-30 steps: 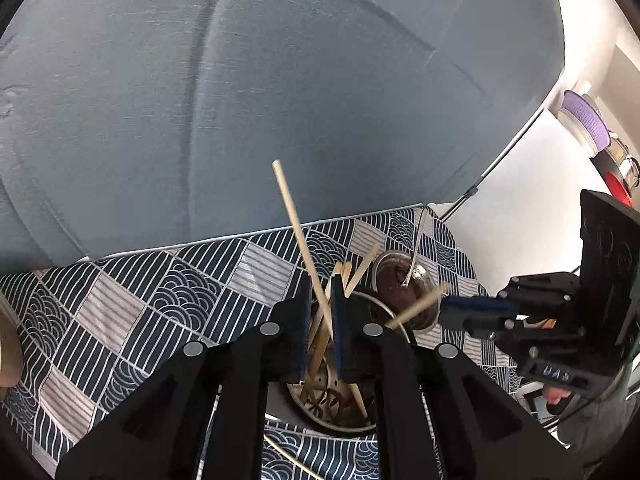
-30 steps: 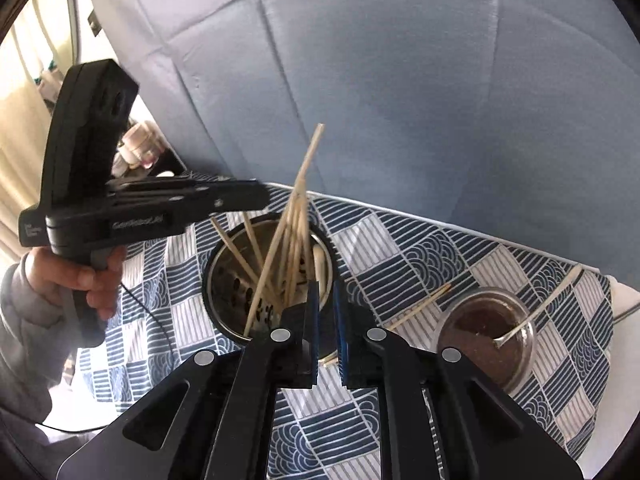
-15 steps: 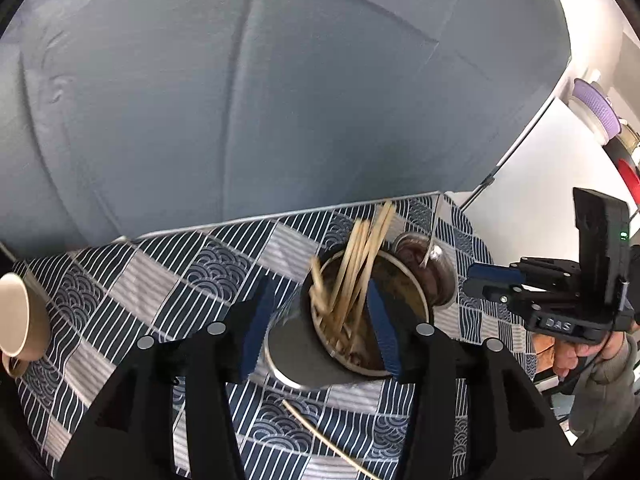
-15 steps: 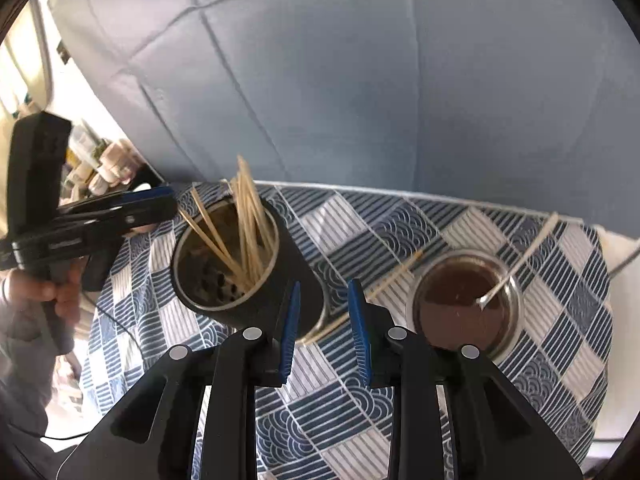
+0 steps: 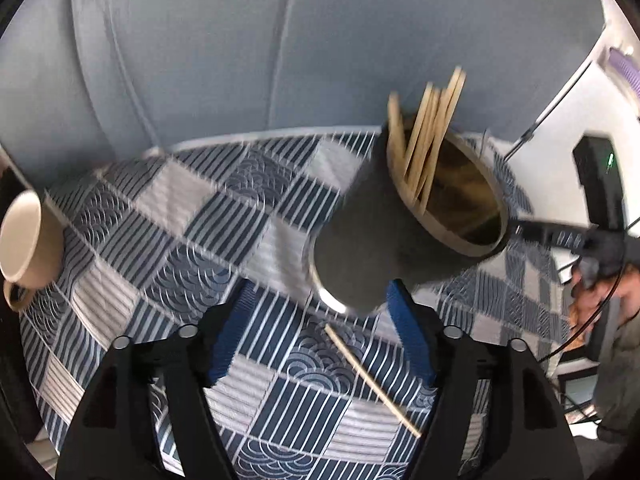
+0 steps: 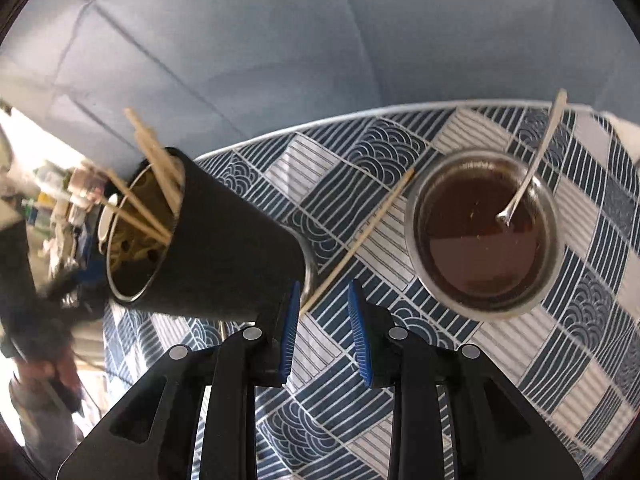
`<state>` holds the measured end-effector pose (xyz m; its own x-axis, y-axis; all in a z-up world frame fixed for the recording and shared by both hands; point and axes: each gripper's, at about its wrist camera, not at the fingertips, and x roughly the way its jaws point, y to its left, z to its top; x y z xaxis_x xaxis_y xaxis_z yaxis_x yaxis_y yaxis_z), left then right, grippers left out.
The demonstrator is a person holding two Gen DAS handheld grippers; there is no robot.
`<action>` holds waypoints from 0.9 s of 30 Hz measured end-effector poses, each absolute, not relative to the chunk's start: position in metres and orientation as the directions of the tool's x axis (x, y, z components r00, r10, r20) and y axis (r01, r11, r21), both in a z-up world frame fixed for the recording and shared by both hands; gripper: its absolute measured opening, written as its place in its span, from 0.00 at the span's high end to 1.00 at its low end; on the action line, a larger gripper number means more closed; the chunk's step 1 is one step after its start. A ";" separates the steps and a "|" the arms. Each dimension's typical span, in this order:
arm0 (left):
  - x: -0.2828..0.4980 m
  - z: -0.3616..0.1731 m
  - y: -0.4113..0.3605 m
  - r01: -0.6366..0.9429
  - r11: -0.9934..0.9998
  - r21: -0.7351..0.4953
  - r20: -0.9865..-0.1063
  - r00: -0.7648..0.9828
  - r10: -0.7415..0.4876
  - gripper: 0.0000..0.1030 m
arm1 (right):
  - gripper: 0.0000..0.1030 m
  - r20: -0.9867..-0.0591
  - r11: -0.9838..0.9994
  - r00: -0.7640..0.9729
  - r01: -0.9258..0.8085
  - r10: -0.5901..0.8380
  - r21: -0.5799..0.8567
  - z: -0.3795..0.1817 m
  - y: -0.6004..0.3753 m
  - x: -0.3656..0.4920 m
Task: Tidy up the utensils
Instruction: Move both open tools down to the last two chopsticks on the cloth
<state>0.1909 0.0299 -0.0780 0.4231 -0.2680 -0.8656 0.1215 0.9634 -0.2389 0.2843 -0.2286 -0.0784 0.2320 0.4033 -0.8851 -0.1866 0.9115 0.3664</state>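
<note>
I spread my left fingers (image 5: 320,336) over one loose chopstick (image 5: 370,380); right fingers (image 6: 322,332), narrowly parted and widening, straddle another (image 6: 360,238), both empty.

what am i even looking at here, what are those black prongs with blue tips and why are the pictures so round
Those prongs are two hand-held grippers; a person carries one in each hand. Each has a wide-angle camera looking along its fingers, hence the round, bent view. One picture comes from the left gripper, the other from the right gripper. Both sets of jaws are opening and hold nothing. On the patterned tablecloth stands a dark holder full of chopsticks. One loose chopstick lies between the holder and a glass bowl of brown sauce with a spoon in it. The left view also shows another loose chopstick and a cream mug.
</note>
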 end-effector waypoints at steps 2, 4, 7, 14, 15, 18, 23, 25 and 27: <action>0.185 -0.095 0.026 0.128 0.961 -0.245 -0.876 0.395 -0.276 0.27 | 0.72 -0.890 0.914 0.216 -0.163 0.401 0.372 -0.086 -0.227 0.287; 0.180 -0.109 0.024 0.124 0.959 -0.256 -0.886 0.367 -0.284 0.26 | 0.72 -0.891 0.914 0.208 -0.144 0.403 0.380 -0.091 -0.226 0.288; 0.173 -0.129 0.019 0.105 0.961 -0.257 -0.906 0.320 -0.278 0.26 | 0.71 -0.892 0.911 0.186 -0.116 0.412 0.397 -0.098 -0.222 0.292; 0.163 -0.155 0.002 0.145 0.965 -0.217 -0.936 0.249 -0.248 0.23 | 0.69 -0.921 0.932 0.151 -0.017 0.359 0.361 -0.118 -0.214 0.306; 0.163 -0.157 -0.001 0.155 0.966 -0.208 -0.940 0.242 -0.242 0.23 | 0.69 -0.922 0.932 0.148 0.002 0.359 0.363 -0.120 -0.215 0.308; 0.162 -0.164 -0.011 0.182 0.968 -0.174 -0.950 0.227 -0.213 0.22 | 0.69 -0.926 0.930 0.139 0.061 0.352 0.363 -0.128 -0.217 0.317; 0.161 -0.175 -0.020 0.146 0.979 -0.143 -0.963 0.209 -0.172 0.18 | 0.69 -0.929 0.922 0.097 0.122 0.358 0.368 -0.145 -0.216 0.331; 0.162 -0.181 -0.025 0.135 0.981 -0.137 -0.968 0.192 -0.162 0.18 | 0.68 -0.930 0.920 0.083 0.142 0.357 0.366 -0.152 -0.216 0.334; 0.161 -0.183 -0.030 0.137 0.983 -0.122 -0.969 0.198 -0.147 0.17 | 0.68 -0.926 0.910 0.074 0.173 0.369 0.376 -0.158 -0.218 0.336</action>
